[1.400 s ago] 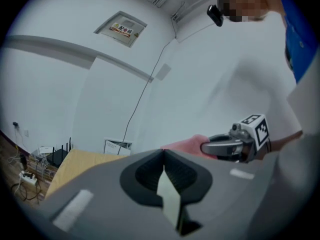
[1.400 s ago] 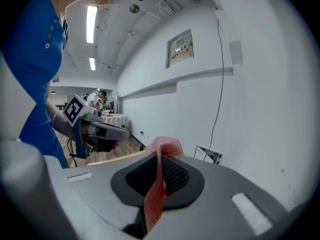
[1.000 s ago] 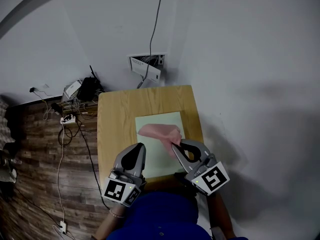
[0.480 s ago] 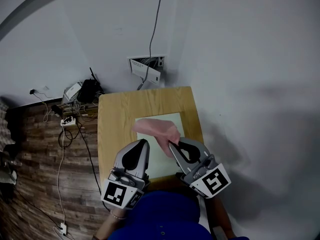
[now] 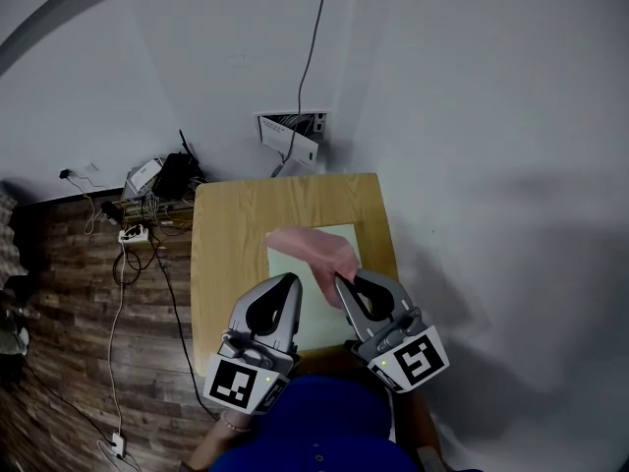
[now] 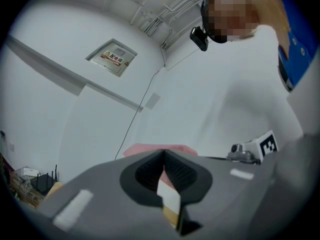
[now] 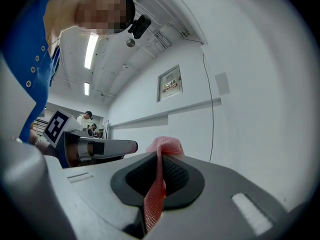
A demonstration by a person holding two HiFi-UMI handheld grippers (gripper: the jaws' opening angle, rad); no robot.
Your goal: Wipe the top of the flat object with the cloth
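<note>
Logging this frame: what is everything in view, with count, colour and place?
table: one, light wood, against the white wall
flat sheet: one, pale green, on the table's right half
cloth: one, pink, over the flat sheet, pinched by the right gripper
wall box: one, white, open, on the wall behind the table
cable: one, dark, running up the wall from the wall box
electronics and cords: a cluster, black and white, on the floor left of the table
floor: dark wood pattern, at left
left gripper: one, grey, shut, nothing in it
right gripper: one, grey, shut on the cloth
shirt: blue, at the bottom edge
</note>
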